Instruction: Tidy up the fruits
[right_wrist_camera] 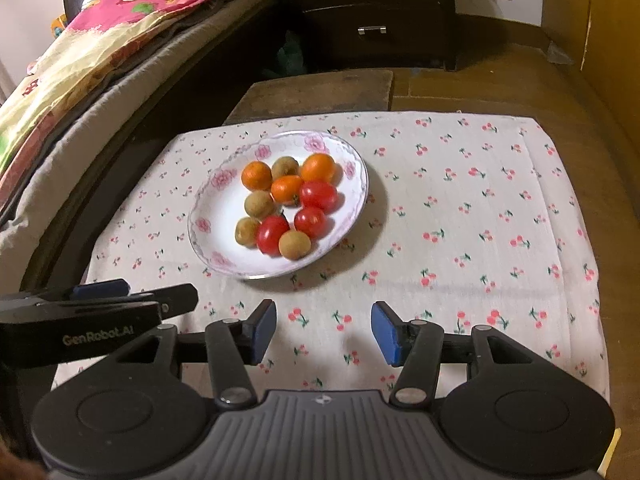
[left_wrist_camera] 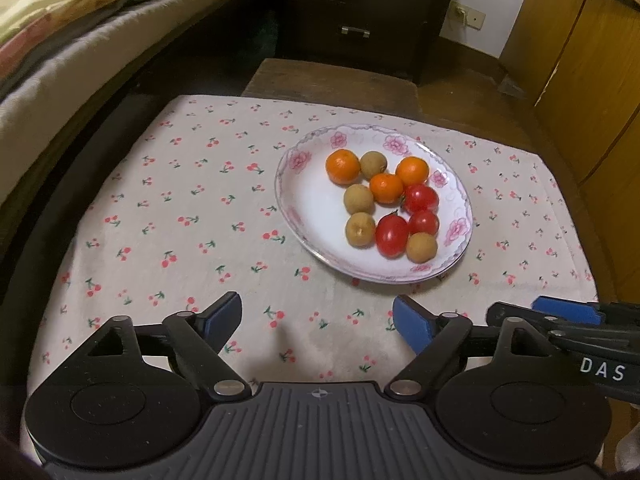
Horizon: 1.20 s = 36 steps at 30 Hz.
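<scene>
A white plate with pink flowers (left_wrist_camera: pixel 308 208) (right_wrist_camera: pixel 216 216) sits on a cherry-print cloth (left_wrist_camera: pixel 180 220) (right_wrist_camera: pixel 460 208). It holds three small oranges (left_wrist_camera: pixel 342 166) (right_wrist_camera: pixel 256 175), three red tomatoes (left_wrist_camera: pixel 392 235) (right_wrist_camera: pixel 273 234) and several brown longans (left_wrist_camera: pixel 359 199) (right_wrist_camera: pixel 295 244), all mixed together. My left gripper (left_wrist_camera: pixel 318 326) is open and empty, near the cloth's front edge, below the plate. My right gripper (right_wrist_camera: pixel 324 332) is open and empty, also in front of the plate. Each gripper shows at the other's side (left_wrist_camera: pixel 560 316) (right_wrist_camera: pixel 100 292).
A bed with floral bedding (left_wrist_camera: pixel 60 20) (right_wrist_camera: pixel 80 60) runs along the left. A dark drawer cabinet (left_wrist_camera: pixel 360 12) (right_wrist_camera: pixel 372 8) stands behind the table. A wooden wardrobe (left_wrist_camera: pixel 580 60) is at the right. Bare dark table wood (left_wrist_camera: pixel 328 80) (right_wrist_camera: pixel 312 92) lies beyond the cloth.
</scene>
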Each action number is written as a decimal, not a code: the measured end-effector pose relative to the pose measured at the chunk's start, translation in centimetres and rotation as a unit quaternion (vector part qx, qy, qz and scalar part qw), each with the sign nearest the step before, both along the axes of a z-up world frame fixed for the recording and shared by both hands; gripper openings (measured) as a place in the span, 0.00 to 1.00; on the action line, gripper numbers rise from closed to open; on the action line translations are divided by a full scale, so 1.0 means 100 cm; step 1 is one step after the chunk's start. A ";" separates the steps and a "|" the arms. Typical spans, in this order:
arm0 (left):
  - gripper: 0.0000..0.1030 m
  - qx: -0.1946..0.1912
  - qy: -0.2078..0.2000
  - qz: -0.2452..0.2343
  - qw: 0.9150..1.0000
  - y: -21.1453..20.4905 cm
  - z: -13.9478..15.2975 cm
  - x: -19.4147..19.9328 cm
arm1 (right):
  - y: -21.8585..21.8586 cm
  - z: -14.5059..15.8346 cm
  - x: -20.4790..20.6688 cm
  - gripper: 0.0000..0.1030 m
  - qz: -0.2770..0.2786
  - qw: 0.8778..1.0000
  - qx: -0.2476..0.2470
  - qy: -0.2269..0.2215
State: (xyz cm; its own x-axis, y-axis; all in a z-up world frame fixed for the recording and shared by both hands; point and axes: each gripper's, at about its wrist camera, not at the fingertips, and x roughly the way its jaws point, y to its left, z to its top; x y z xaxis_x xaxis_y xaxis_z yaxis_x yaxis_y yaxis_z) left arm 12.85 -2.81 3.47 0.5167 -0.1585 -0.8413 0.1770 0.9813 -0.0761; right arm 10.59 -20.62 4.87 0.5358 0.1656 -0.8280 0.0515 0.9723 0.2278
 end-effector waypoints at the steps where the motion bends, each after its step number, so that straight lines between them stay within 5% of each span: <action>1: 0.87 0.005 -0.002 0.001 1.000 0.000 0.000 -0.002 | 0.000 -0.001 -0.002 0.51 0.000 1.000 0.000 0.001; 12: 1.00 0.039 -0.019 0.007 0.999 0.000 -0.003 -0.020 | 0.002 -0.002 -0.017 0.52 -0.004 1.000 -0.001 0.005; 36: 1.00 0.045 -0.028 0.012 0.999 0.005 -0.004 -0.051 | 0.007 -0.002 -0.044 0.52 -0.004 1.000 0.001 0.009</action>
State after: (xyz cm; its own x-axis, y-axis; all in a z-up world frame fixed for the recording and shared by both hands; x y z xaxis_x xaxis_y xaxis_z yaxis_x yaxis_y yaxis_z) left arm 7.73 -2.28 3.10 0.5666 -0.0702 -0.8210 0.1551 0.9876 0.0226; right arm 6.15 -19.90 4.64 0.5223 0.1621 -0.8372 0.0635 0.9716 0.2278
